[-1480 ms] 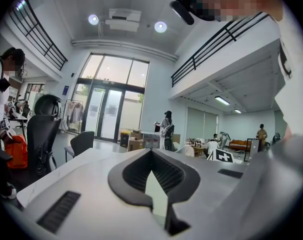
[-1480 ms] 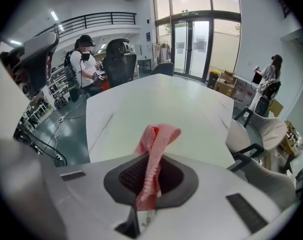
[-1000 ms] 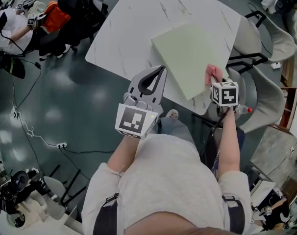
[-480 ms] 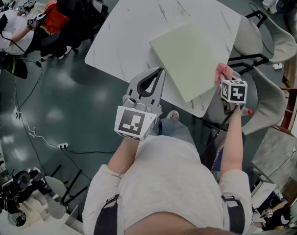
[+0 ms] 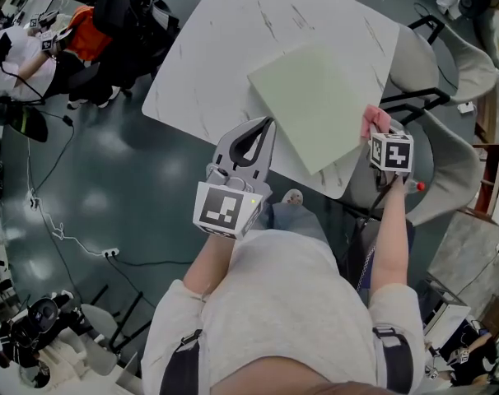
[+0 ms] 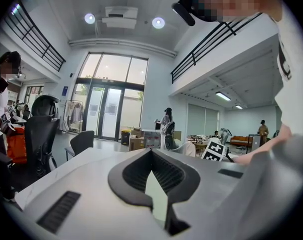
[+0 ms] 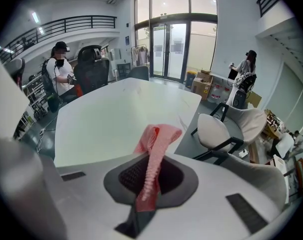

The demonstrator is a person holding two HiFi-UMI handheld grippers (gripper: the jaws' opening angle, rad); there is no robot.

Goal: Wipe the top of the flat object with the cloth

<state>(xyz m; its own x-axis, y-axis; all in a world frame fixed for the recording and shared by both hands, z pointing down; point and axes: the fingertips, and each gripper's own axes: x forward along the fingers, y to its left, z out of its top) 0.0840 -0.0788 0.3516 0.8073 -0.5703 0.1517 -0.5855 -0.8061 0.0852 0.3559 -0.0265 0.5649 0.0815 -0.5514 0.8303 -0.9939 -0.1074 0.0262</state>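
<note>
The pink waffle-textured cloth (image 7: 159, 136) is being clamped by the right gripper (image 5: 378, 132) at the right edge of the pale green flat board (image 5: 315, 97), which lies to its left. The left gripper (image 5: 270, 123) is being held closed and empty.

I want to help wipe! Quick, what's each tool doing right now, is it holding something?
Left tool: closed on the edge of the green board.
Right tool: closed on the pink cloth.

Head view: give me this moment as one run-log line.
right tool: shut on cloth | cloth: at board right corner | left tool: shut, empty, beside board edge
</note>
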